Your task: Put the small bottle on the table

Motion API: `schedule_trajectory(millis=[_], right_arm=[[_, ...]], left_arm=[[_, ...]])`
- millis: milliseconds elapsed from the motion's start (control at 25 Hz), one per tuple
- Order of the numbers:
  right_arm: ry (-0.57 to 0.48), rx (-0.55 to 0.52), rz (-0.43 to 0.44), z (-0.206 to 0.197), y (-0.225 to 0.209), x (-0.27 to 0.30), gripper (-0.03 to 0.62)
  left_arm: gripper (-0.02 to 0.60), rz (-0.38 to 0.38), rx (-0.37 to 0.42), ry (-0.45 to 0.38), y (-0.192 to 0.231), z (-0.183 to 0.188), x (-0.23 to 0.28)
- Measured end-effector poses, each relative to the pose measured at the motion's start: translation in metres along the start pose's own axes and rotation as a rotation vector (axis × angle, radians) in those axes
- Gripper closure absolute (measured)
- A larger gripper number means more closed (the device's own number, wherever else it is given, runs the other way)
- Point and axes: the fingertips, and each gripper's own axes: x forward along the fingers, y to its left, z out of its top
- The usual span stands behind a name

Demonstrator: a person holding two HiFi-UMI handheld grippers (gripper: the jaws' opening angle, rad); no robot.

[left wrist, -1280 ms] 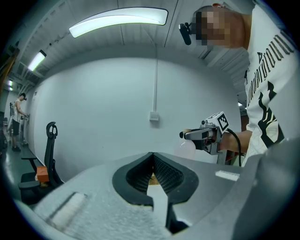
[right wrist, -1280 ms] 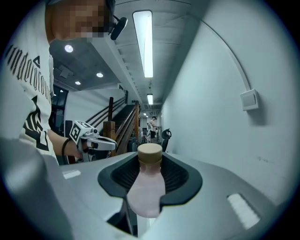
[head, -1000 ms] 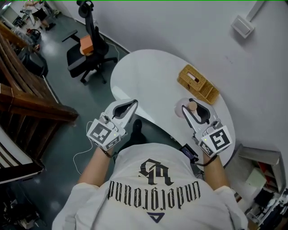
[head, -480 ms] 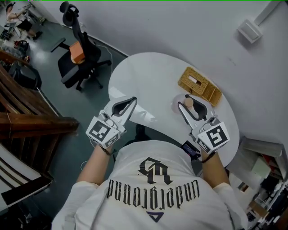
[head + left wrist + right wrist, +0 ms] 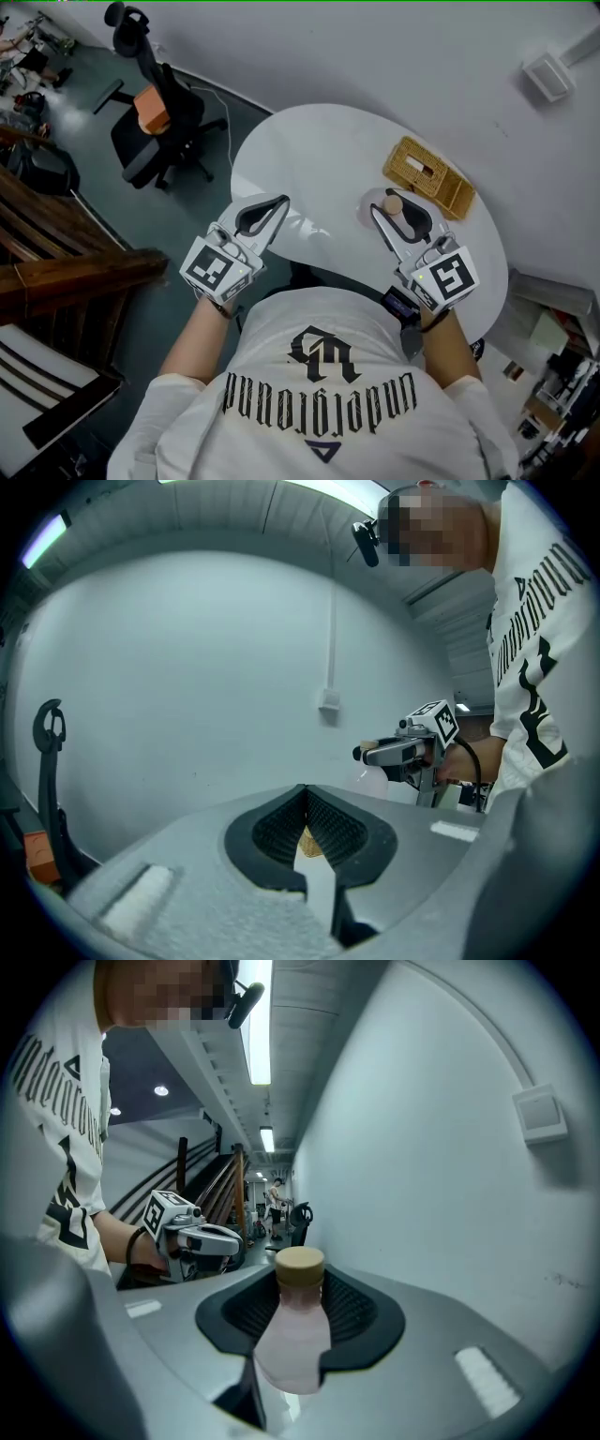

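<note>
The small bottle [image 5: 292, 1335], pale and translucent with a tan cap [image 5: 394, 203], stands upright between the jaws of my right gripper [image 5: 394, 210], which is shut on its body. It hangs over the right part of the white oval table [image 5: 319, 155]; I cannot tell whether its base touches the top. My left gripper [image 5: 281, 202] is at the table's near left edge, its jaws shut tip to tip with nothing held. In the left gripper view the jaws [image 5: 306, 791] meet, and the right gripper [image 5: 403, 752] with the bottle shows beyond them.
A woven wicker box [image 5: 428, 176] lies on the table just beyond the bottle, near the wall. A black office chair [image 5: 155, 117] stands on the floor to the far left, and a wooden railing [image 5: 66, 272] runs along the left.
The head camera has swung a little. Both grippers have edged forward over the table, and the bottle has stayed in the right gripper's jaws.
</note>
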Motion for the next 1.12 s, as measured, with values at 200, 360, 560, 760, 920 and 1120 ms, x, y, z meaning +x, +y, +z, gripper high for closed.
schedule_trajectory(millis=[200, 360, 560, 760, 920, 1120], right_arm=[[0.022, -0.001, -0.023, -0.005, 0.001, 0.028, 0.457], [0.037, 0.004, -0.044, -0.011, 0.003, 0.048, 0.457], [0.063, 0.0, -0.068, -0.017, 0.01, 0.068, 0.457], [0.075, -0.002, -0.065, -0.023, 0.017, 0.082, 0.457], [0.087, -0.003, -0.056, -0.03, 0.02, 0.089, 0.456], [0.113, 0.009, -0.04, -0.047, 0.016, 0.094, 0.457]], left_arm=[[0.574, -0.03, -0.008, 0.007, 0.026, -0.008, -0.003], [0.574, -0.061, -0.006, 0.017, 0.041, -0.014, -0.007], [0.574, -0.097, 0.008, 0.023, 0.055, -0.017, -0.014], [0.574, -0.105, 0.001, 0.032, 0.061, -0.026, -0.016], [0.574, -0.113, -0.013, 0.042, 0.056, -0.037, -0.016], [0.574, -0.108, -0.027, 0.057, 0.055, -0.047, -0.011]])
